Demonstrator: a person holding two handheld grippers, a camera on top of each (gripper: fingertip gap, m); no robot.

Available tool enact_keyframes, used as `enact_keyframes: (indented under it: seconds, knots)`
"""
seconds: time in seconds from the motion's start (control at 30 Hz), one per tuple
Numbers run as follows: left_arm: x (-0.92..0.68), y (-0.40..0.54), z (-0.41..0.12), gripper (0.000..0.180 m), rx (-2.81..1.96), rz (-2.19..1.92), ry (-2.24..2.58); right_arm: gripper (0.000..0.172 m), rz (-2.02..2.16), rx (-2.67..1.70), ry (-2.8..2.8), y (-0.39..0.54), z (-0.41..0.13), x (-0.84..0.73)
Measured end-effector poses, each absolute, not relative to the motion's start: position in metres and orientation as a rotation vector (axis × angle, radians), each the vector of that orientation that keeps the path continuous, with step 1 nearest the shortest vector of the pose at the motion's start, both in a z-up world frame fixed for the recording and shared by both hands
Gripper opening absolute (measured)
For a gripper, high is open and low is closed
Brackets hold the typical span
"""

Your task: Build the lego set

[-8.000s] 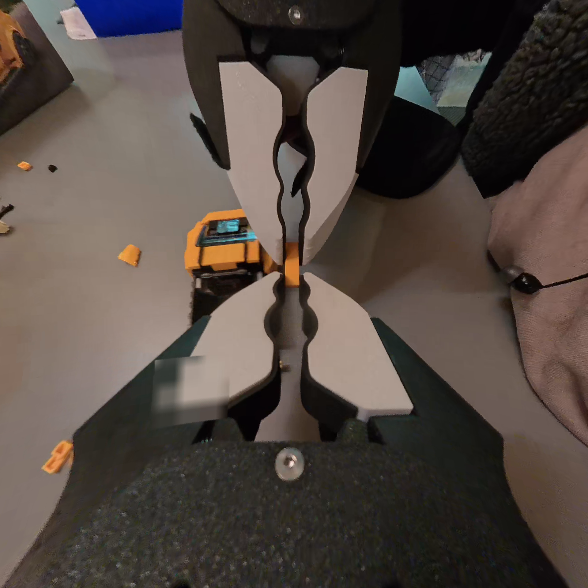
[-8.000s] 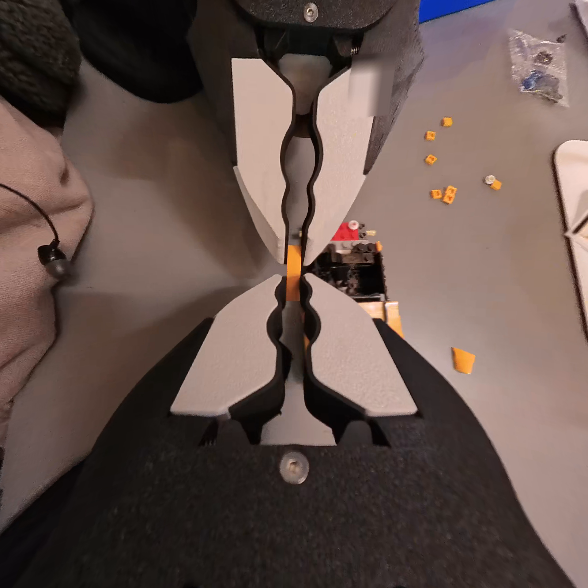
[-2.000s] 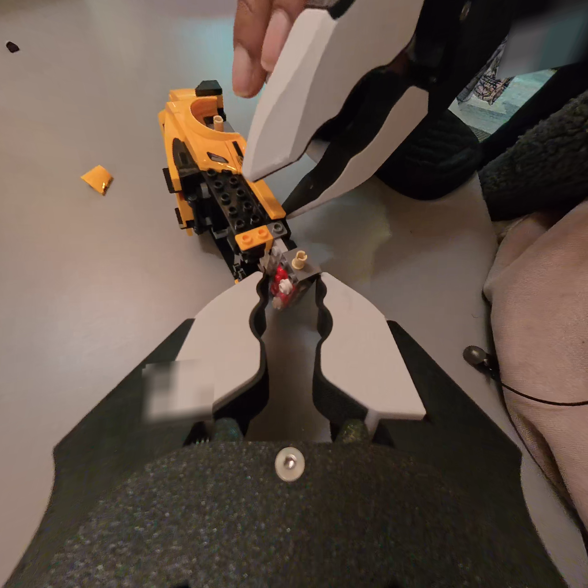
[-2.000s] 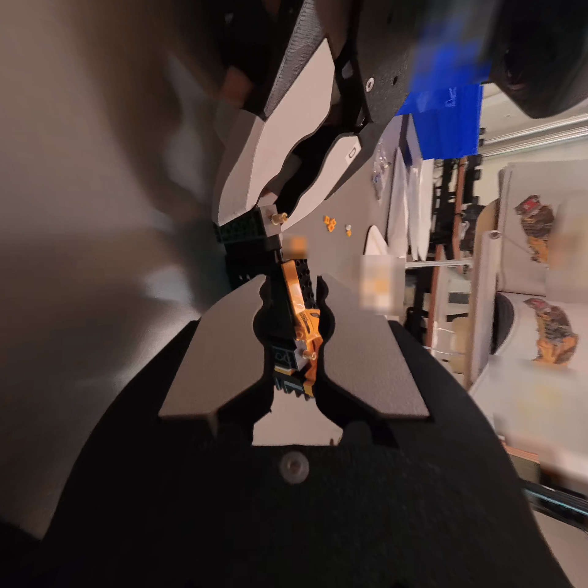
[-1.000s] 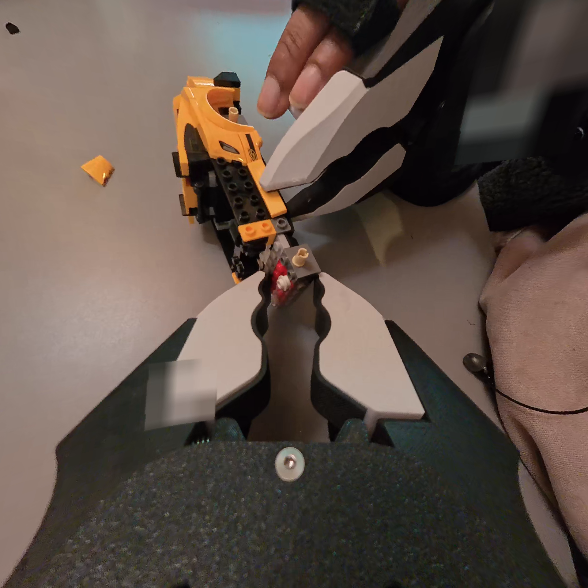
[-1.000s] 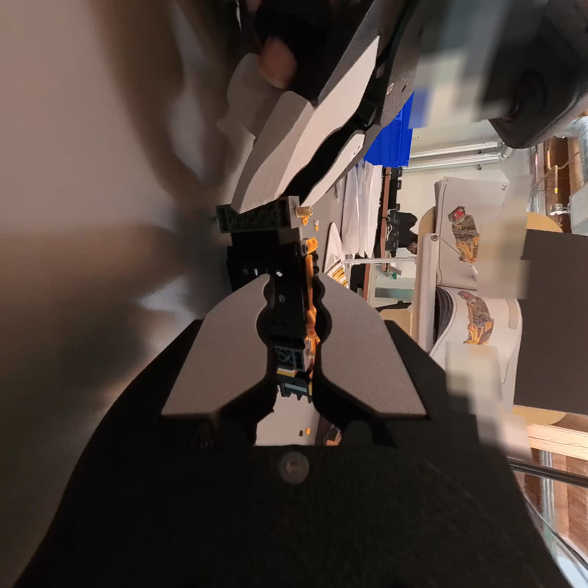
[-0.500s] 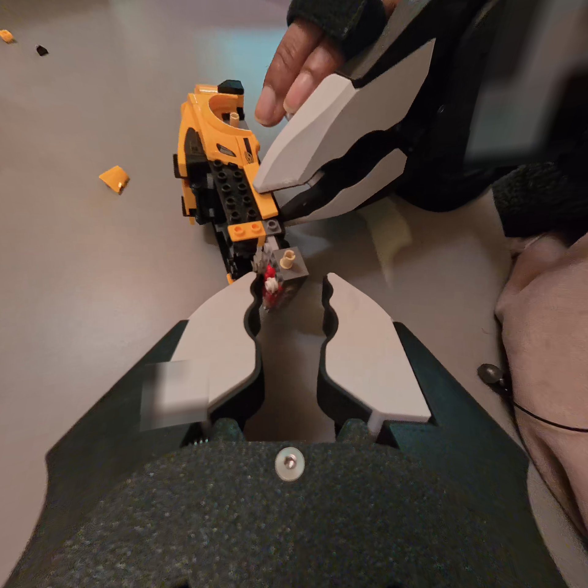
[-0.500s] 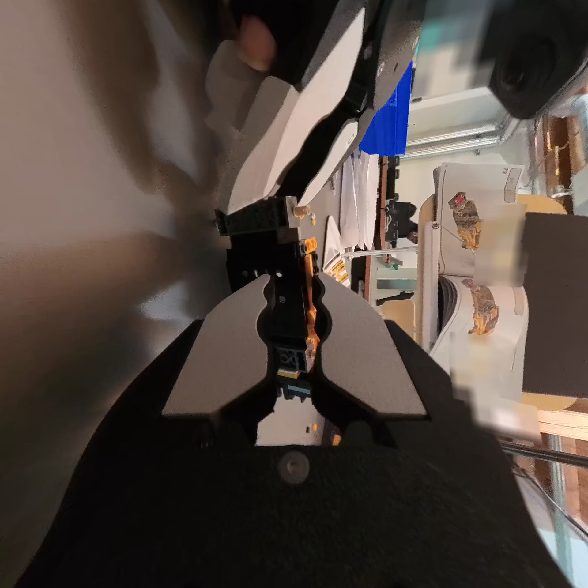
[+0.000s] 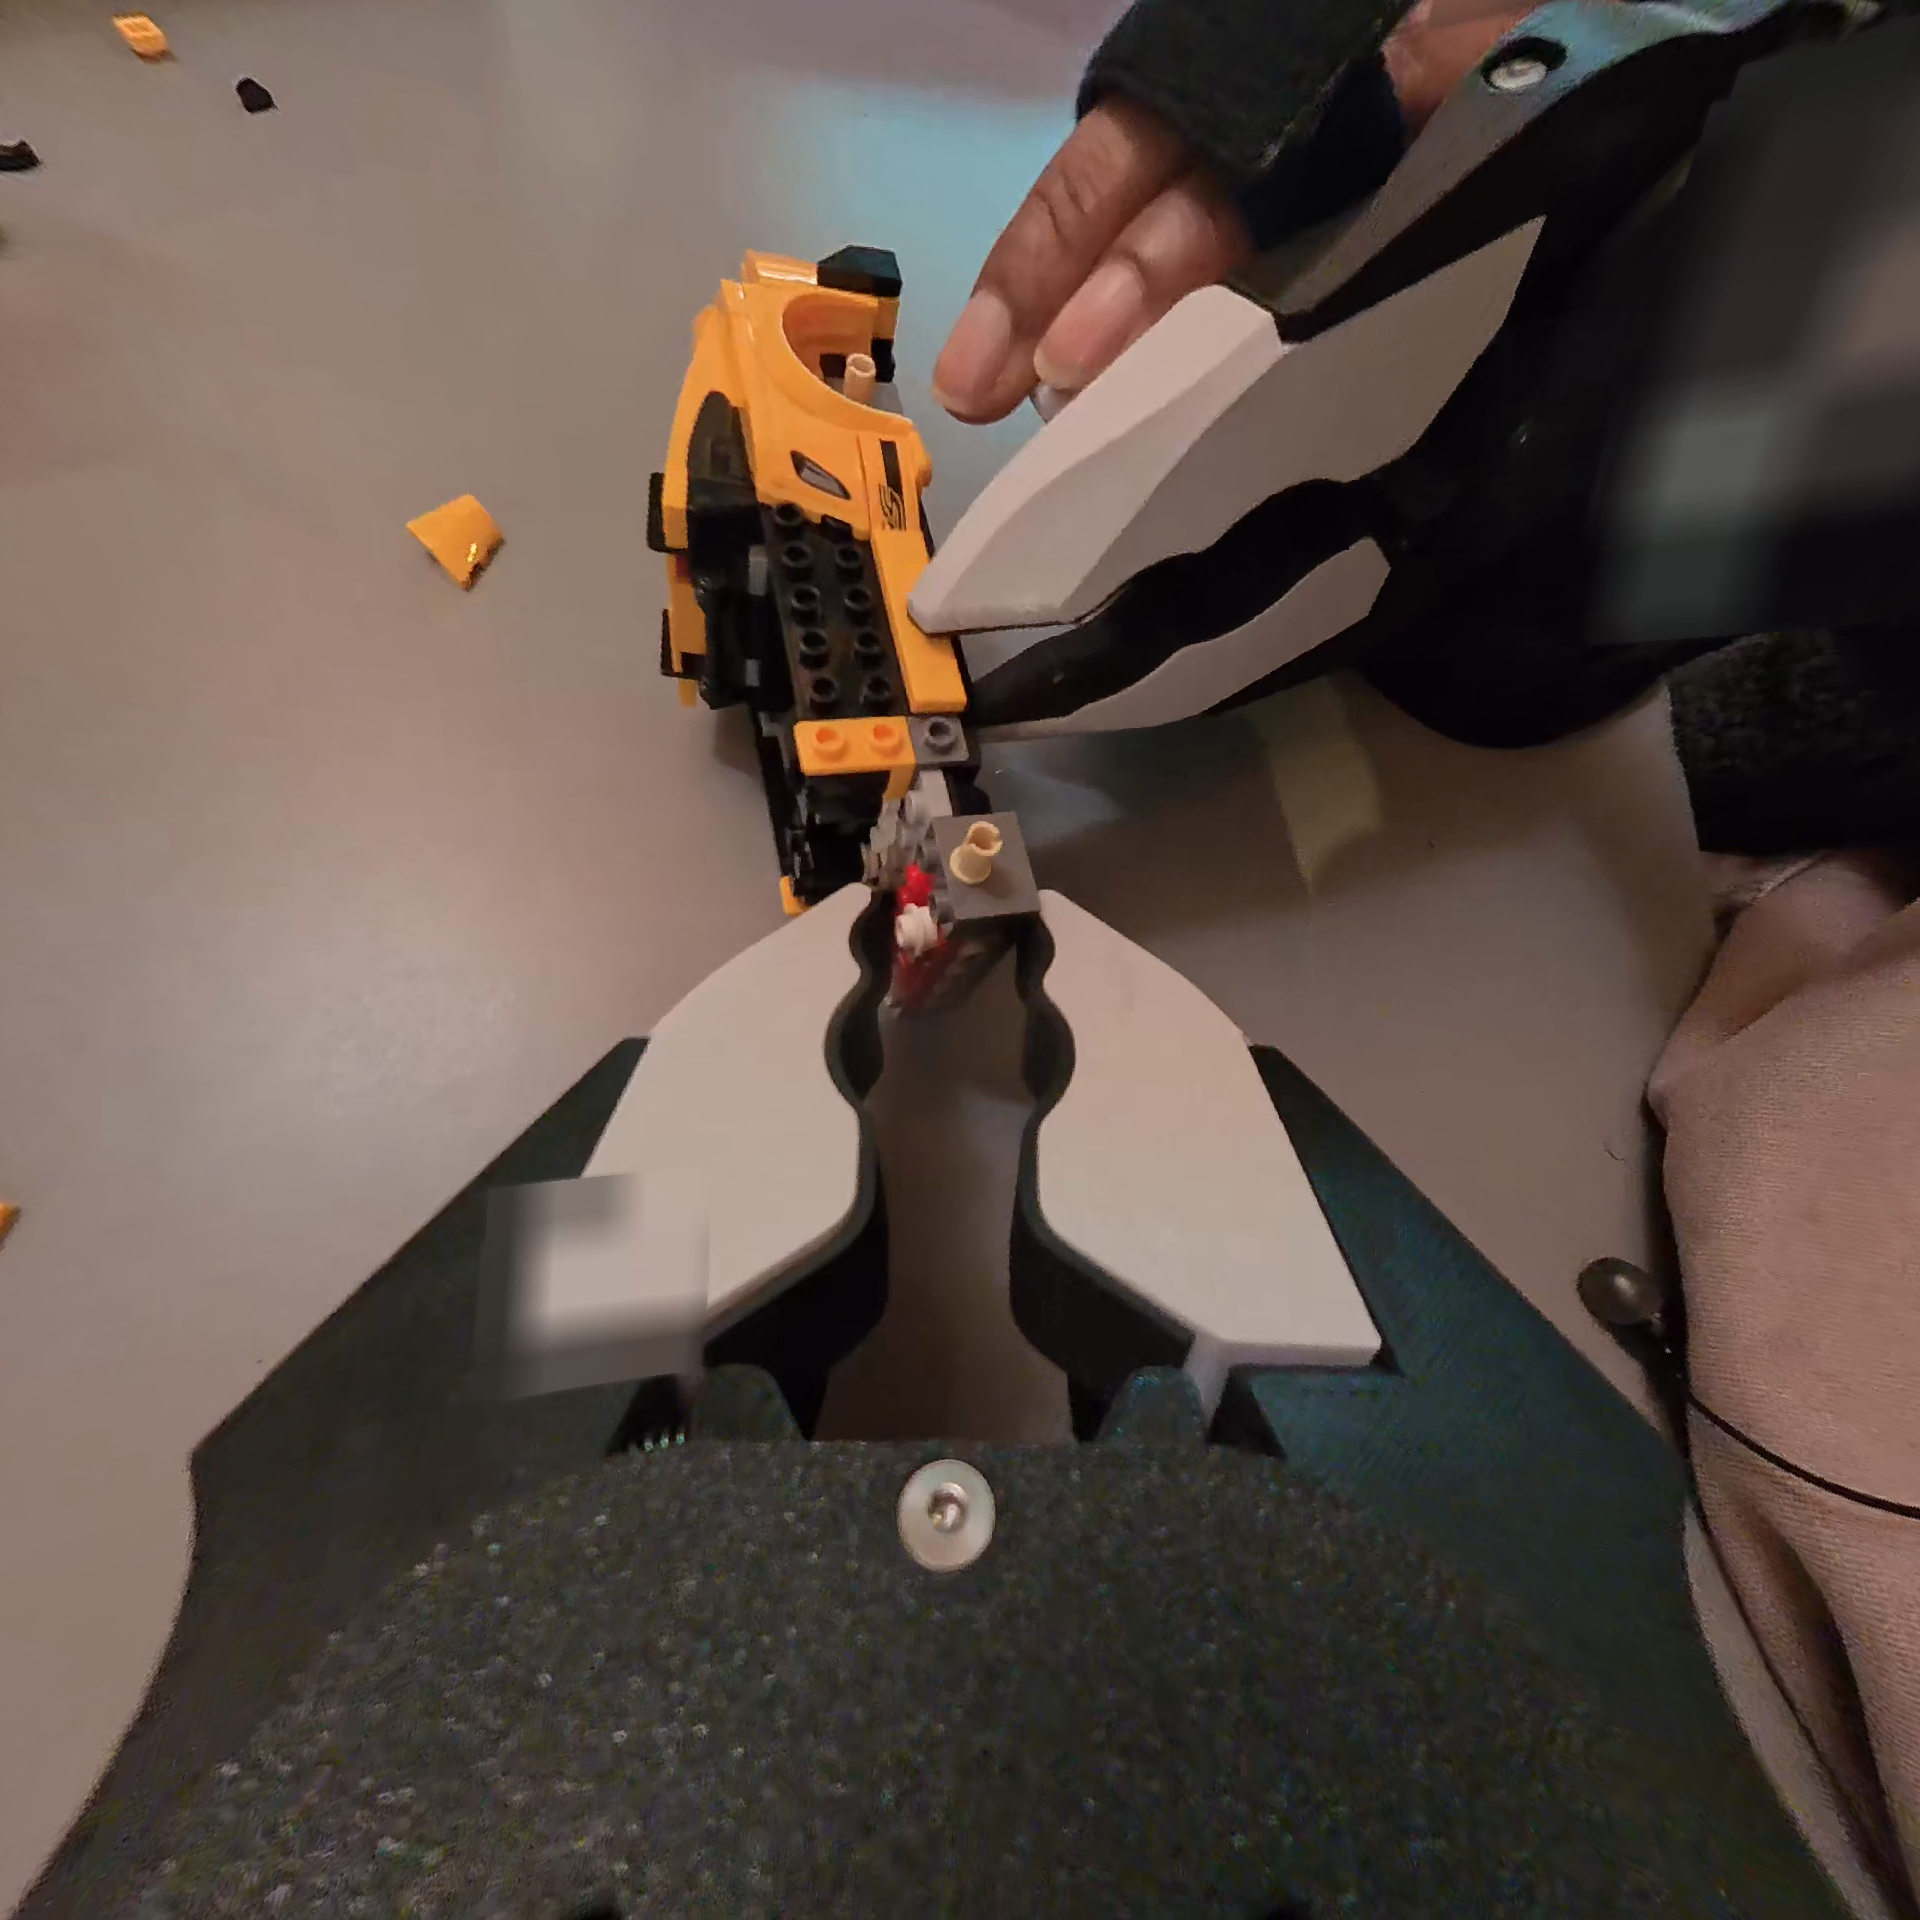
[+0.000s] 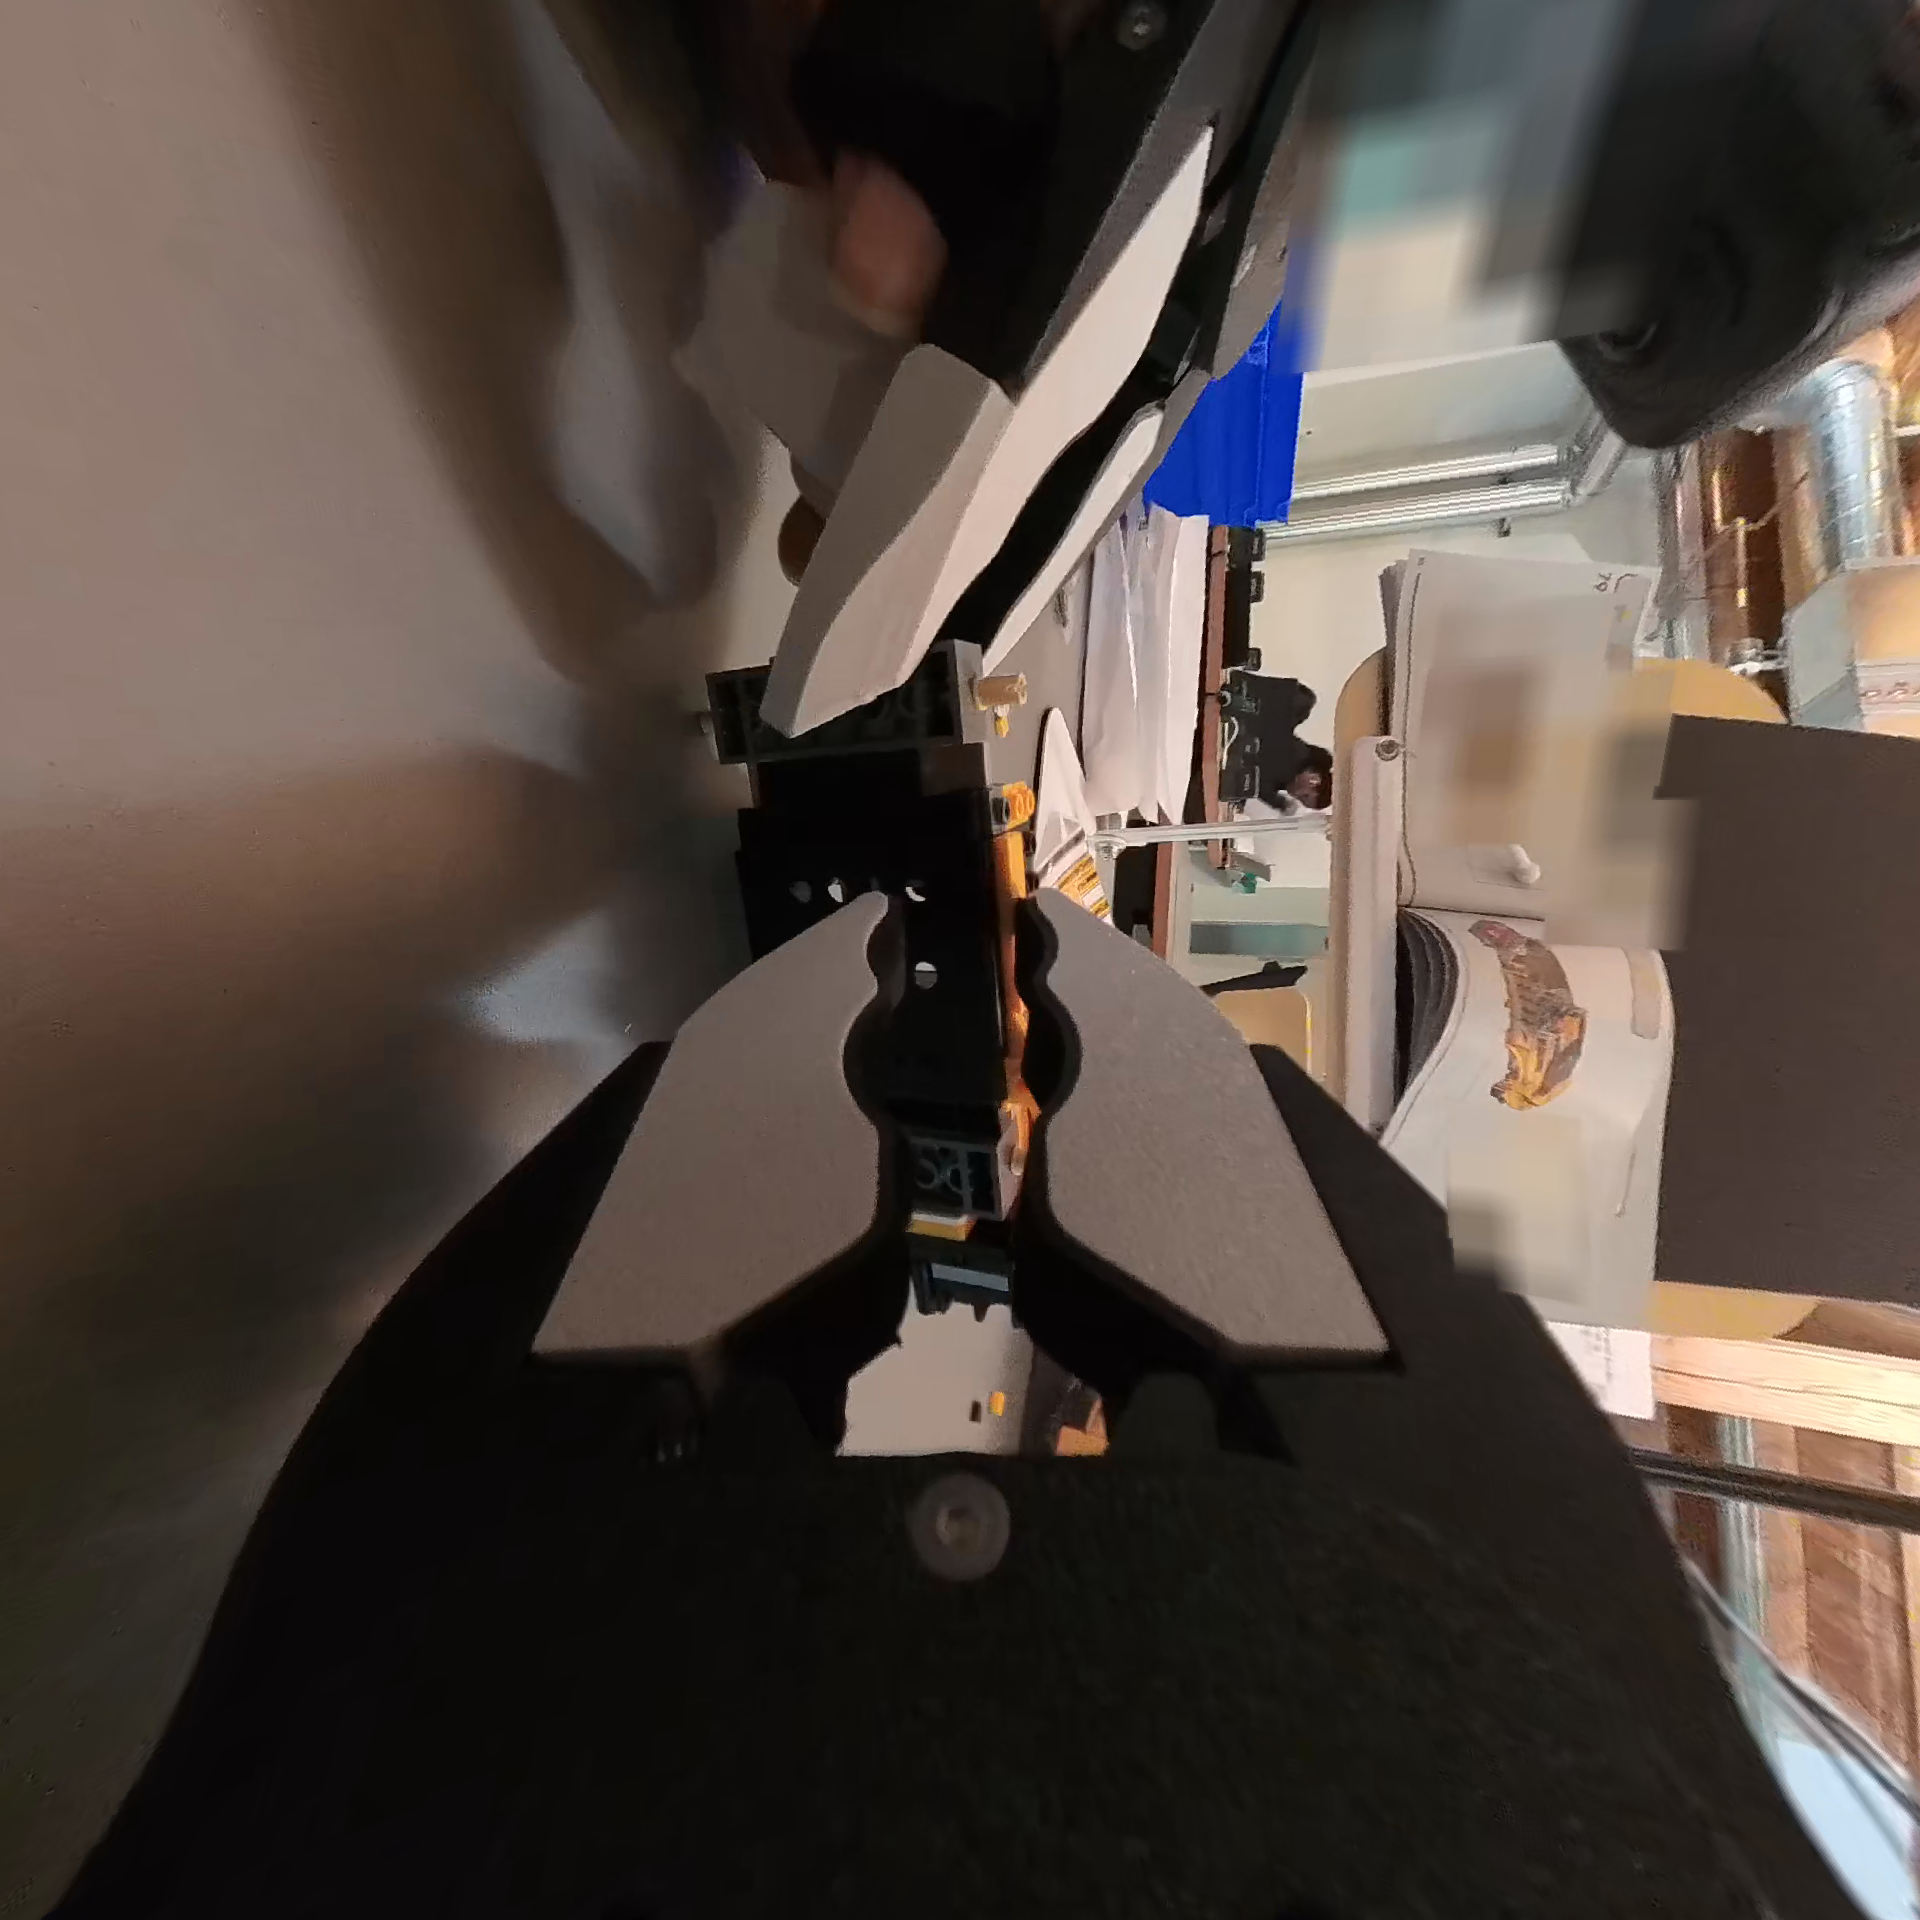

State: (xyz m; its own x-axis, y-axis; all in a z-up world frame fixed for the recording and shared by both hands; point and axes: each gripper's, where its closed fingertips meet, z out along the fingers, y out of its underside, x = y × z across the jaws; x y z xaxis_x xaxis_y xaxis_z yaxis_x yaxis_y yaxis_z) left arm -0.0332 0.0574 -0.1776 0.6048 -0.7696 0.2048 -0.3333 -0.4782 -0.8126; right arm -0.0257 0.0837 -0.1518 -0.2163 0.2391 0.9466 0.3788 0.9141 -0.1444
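The grey worktop (image 9: pixel 260 831) carries a yellow and black brick-built car (image 9: pixel 800 540), lying at the middle of the left wrist view with its long axis running away from the camera. Beside it on the right sits a pinkish cloth (image 9: pixel 1808 1143), and a loose yellow wedge piece (image 9: pixel 455 538) lies apart on the left.

The right hand-held gripper (image 10: pixel 954 914) is clamped on the car's black and yellow body, pads pressed against both flanks; a bare hand (image 9: pixel 1081 291) sits just behind its upper finger. It grips the same spot as half a second ago.

The left hand-held gripper (image 9: pixel 951 914) is closed on the dark grey end assembly (image 9: pixel 982 873) at the car's near end, a small block with a tan pin (image 9: pixel 977 847) standing on top and red and white bits below. Half a second ago its jaws stood wider, with the right fingertip clear of the block; now both fingertips (image 9: pixel 1081 935) bear on it. The view has also drawn nearer to the car, which fills more of the frame, and two small loose pieces (image 9: pixel 145 36) at the far left corner have shifted rightwards.
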Motion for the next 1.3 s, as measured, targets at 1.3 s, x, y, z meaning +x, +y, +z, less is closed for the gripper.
enact_keyframes:
  seconds: [1.3]
  knots:
    - [-0.032, 0.047, -0.158, 0.02, -2.118, -1.11, 0.716, 0.077, -0.195, -0.767, -2.124, 0.082, -0.17, -0.03]
